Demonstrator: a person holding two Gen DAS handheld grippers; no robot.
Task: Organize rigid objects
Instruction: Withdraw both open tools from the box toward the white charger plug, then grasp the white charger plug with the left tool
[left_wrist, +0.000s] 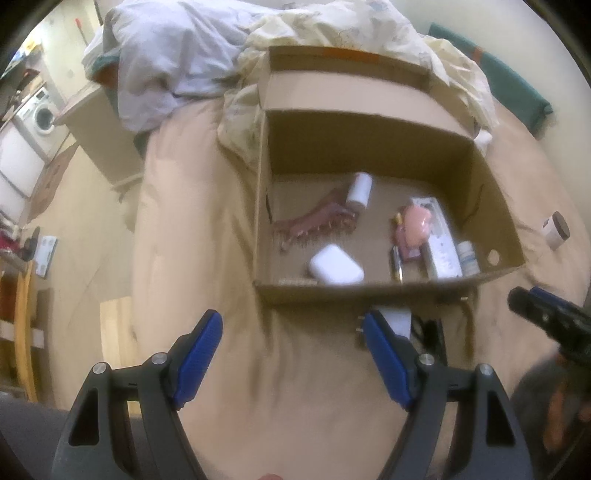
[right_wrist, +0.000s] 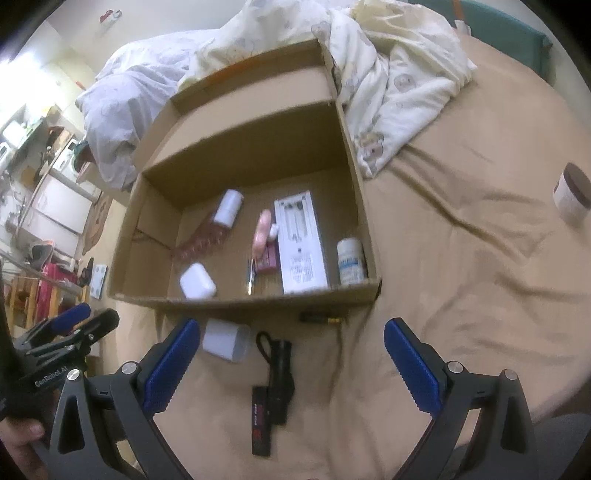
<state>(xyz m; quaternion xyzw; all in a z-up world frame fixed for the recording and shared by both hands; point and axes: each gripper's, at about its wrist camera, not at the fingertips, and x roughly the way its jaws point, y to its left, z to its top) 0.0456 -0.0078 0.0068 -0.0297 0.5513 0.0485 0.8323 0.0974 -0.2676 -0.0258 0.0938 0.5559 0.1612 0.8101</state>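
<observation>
While you've got both grippers hanging over the bed pointing steeply down, nothing's in either one: the left gripper (left_wrist: 291, 334) has its jaws spread wide on bare sheet, and the right gripper (right_wrist: 291, 345) is just as wide open and empty.

Your landmark is the cardboard box (right_wrist: 243, 299). Stuff already inside it: a white case (right_wrist: 197, 281), a long white carton (right_wrist: 301, 245), a small pill bottle (right_wrist: 351, 260), a white tube (right_wrist: 229, 207) and some pink bits.

Still outside, just in front of the box's near wall: a small white block (right_wrist: 226, 340), a black flashlight (right_wrist: 279, 380) with a dark flat stick (right_wrist: 261, 420) touching it, and a battery (right_wrist: 320, 317) right against the box wall. A brown-lidded jar (right_wrist: 571, 194) sits well off to the box's right.

Handling guess: the flashlight looks stiff and probably a bit slick and round, so I'd pinch it across the middle of the barrel. It's lying on soft bedding, so expect it to sink or roll when the pads come down. The white block looks light; grab its flat sides.
</observation>
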